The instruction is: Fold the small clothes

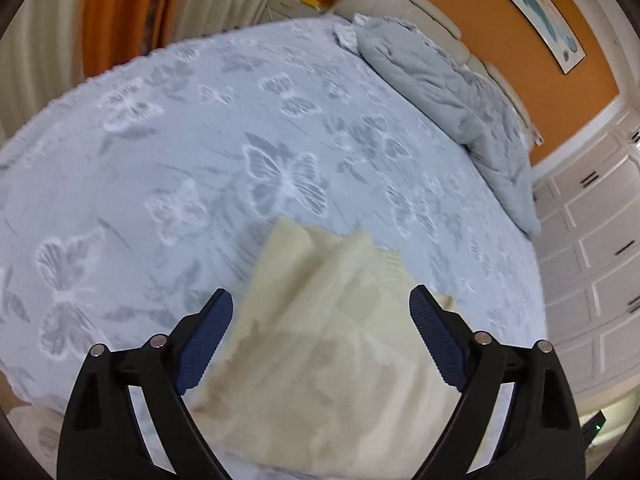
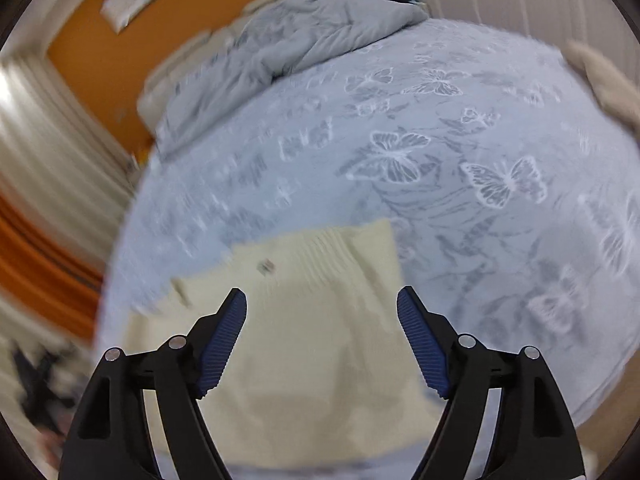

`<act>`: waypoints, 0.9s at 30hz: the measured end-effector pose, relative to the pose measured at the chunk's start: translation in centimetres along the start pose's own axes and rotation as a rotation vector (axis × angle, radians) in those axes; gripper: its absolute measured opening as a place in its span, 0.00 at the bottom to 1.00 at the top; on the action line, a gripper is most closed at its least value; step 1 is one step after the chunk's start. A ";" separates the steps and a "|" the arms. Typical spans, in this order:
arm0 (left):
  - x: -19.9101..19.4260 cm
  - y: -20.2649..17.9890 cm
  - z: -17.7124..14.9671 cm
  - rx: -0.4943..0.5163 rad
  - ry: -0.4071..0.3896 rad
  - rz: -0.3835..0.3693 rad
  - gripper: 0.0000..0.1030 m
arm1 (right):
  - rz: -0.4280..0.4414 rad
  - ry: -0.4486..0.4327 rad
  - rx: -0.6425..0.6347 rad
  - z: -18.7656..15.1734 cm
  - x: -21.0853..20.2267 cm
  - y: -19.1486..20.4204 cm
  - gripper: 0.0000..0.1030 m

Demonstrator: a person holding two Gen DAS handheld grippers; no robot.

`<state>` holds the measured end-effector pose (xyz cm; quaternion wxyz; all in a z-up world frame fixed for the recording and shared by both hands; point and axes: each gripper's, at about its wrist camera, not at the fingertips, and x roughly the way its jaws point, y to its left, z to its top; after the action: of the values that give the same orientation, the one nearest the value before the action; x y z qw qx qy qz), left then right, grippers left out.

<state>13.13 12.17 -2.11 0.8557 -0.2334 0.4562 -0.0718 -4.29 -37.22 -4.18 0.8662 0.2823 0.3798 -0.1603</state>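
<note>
No legible writing anywhere; a small dark tag (image 2: 266, 267) sits on the cream garment (image 2: 304, 332), too blurred to read. Garment is a soft knit, pale cream, with a ribbed band running toward its far edge in the right wrist view; it lies on the bed (image 2: 460, 208), close under both cameras. In the left wrist view the same garment (image 1: 320, 344) shows one flap folded over, with a raised crease running diagonally, and a ribbed hem at its far right corner. Bed cover is pale blue-grey fabric, printed or woven with large white-outlined butterflies. A crumpled grey duvet (image 1: 452, 96) is bunched along the padded cream headboard (image 1: 404, 4). Wall behind is orange, carrying a long framed picture (image 1: 532, 4) with blue shapes; no text readable on it. Orange and cream curtains (image 1: 120, 12) hang in vertical pleats; white panelled cabinet doors (image 1: 596, 240) carry dark bar handles. Left tongs (image 1: 321, 300) stand wide, black arms with dark blue ridged pads, nothing between them, above the garment. Right tongs (image 2: 322, 302) likewise wide, holding nothing, over the garment's near part. Right view is motion-blurred.
</note>
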 end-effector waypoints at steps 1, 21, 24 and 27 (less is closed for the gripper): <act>0.6 -0.4 0.3 0.036 0.002 0.022 0.85 | -0.029 0.018 -0.034 0.0 1.0 0.1 0.74; 4.0 -4.8 3.5 0.187 0.067 -0.067 0.08 | 0.074 -0.013 -0.028 4.6 2.1 2.1 0.06; 6.6 -4.8 4.8 0.190 0.081 0.001 0.09 | 0.032 0.024 -0.018 5.9 4.8 1.3 0.07; 12.8 -3.2 3.7 0.167 0.206 0.131 0.10 | -0.058 0.219 0.006 4.5 12.4 -0.4 0.08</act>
<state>23.77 6.33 -8.45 0.8236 -0.1223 0.5485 -0.0772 6.21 -41.08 -11.11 0.8138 0.2897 0.4795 -0.1547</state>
